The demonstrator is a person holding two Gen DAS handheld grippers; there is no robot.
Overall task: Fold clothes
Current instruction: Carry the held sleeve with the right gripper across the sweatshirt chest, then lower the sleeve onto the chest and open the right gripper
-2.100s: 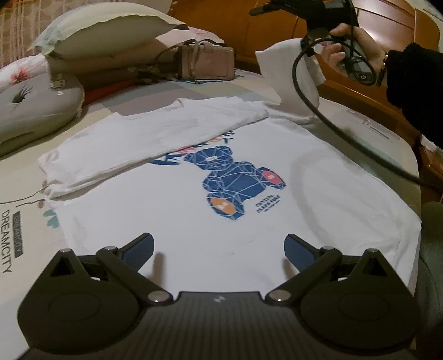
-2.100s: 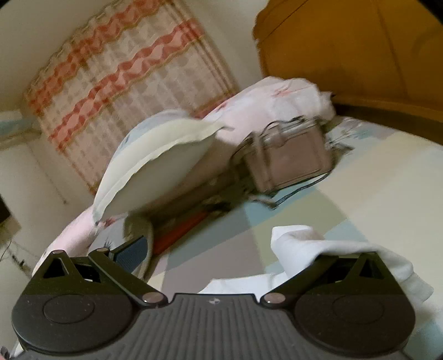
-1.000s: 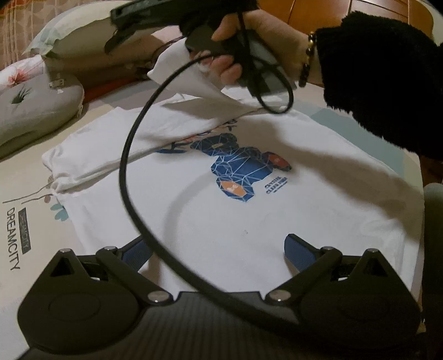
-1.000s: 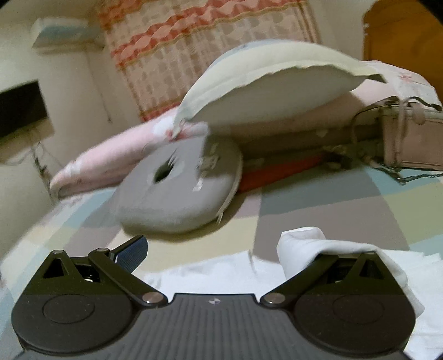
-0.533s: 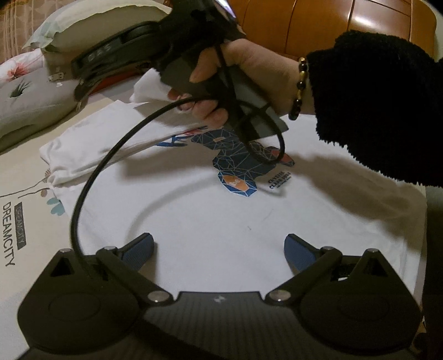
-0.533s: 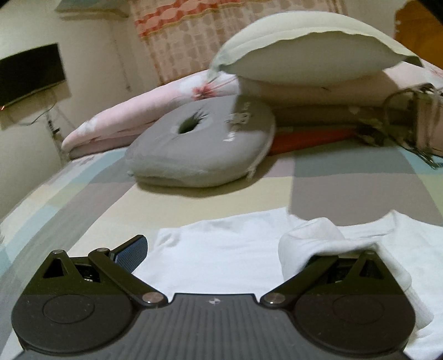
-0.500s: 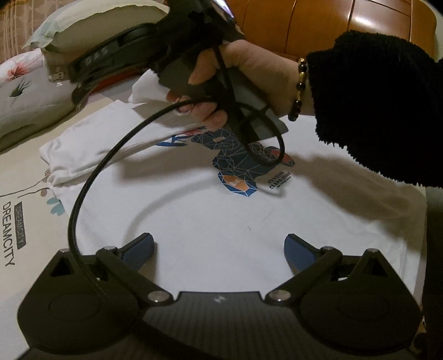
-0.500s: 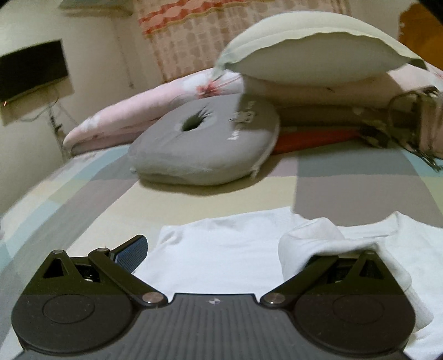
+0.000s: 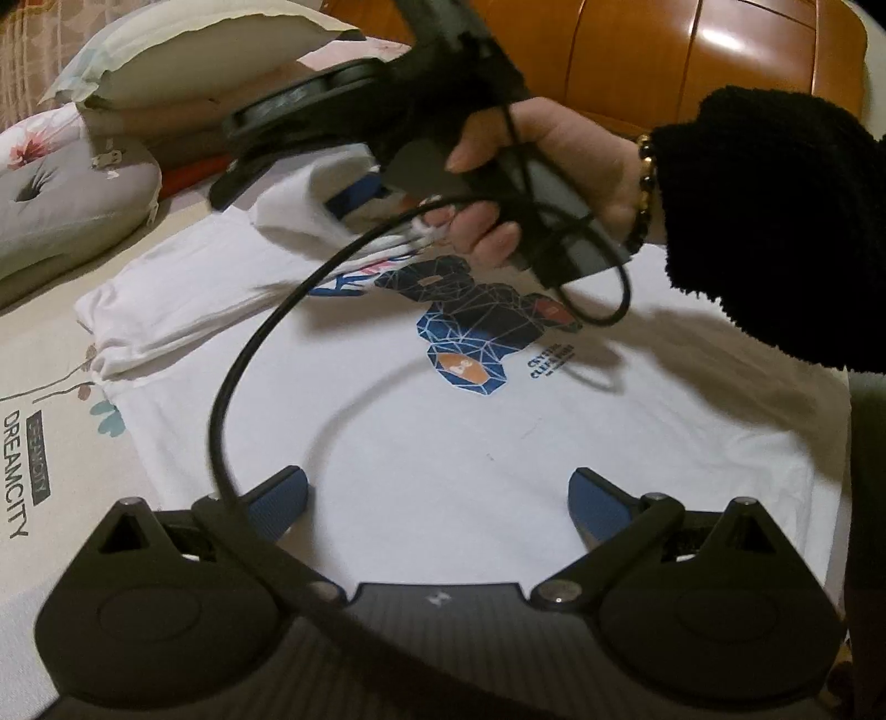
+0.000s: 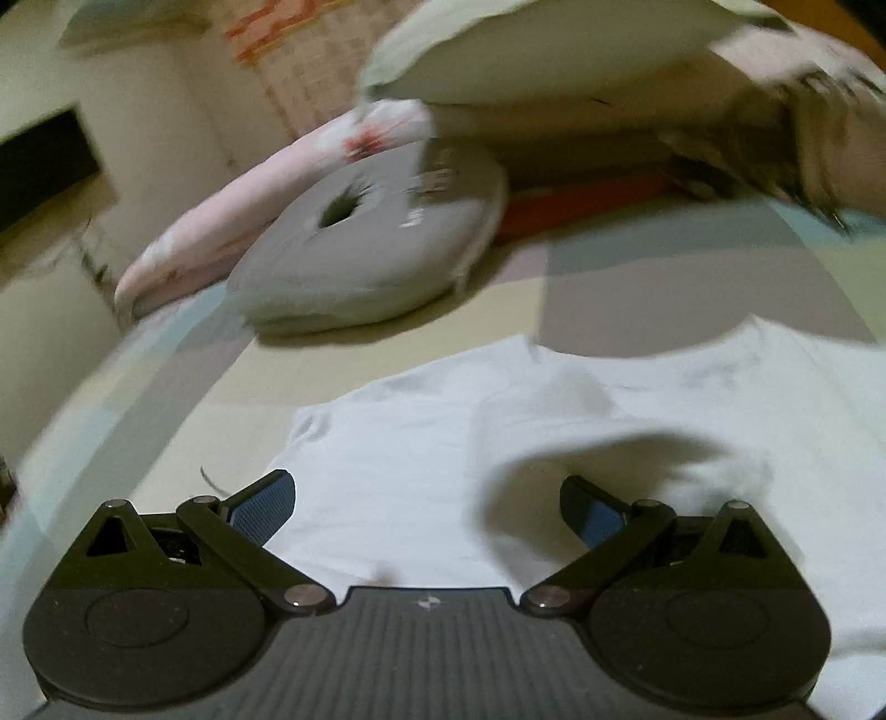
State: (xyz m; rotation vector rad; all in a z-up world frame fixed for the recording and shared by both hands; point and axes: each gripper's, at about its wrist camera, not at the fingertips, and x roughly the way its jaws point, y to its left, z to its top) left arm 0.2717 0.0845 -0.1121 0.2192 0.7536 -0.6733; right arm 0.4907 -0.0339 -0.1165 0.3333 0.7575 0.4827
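Note:
A white T-shirt (image 9: 443,443) with a blue bear print (image 9: 476,332) lies flat on the bed, its left side folded inward. My left gripper (image 9: 437,493) hovers open over the hem with nothing between its fingers. A hand in a black fleece sleeve (image 9: 775,221) holds my right gripper (image 9: 332,185) low over the shirt's upper left. One blue pad (image 9: 354,194) rests against the folded-over sleeve (image 9: 293,210). In the right wrist view, which is blurred, the right gripper (image 10: 429,504) is open over the shirt (image 10: 421,443). A raised fold (image 10: 692,471) lies by its right finger.
A black cable (image 9: 266,343) arcs from the right gripper across the left wrist view. A grey ring cushion (image 10: 376,232) and pillows (image 9: 210,50) sit beyond the shirt. A wooden headboard (image 9: 692,66) stands at the back right. The printed bedsheet (image 9: 27,476) shows at the left.
The right gripper carried the sleeve leftward across the shirt and came down. The cloth that hung over its right finger has dropped onto the shirt. The left gripper has stayed put.

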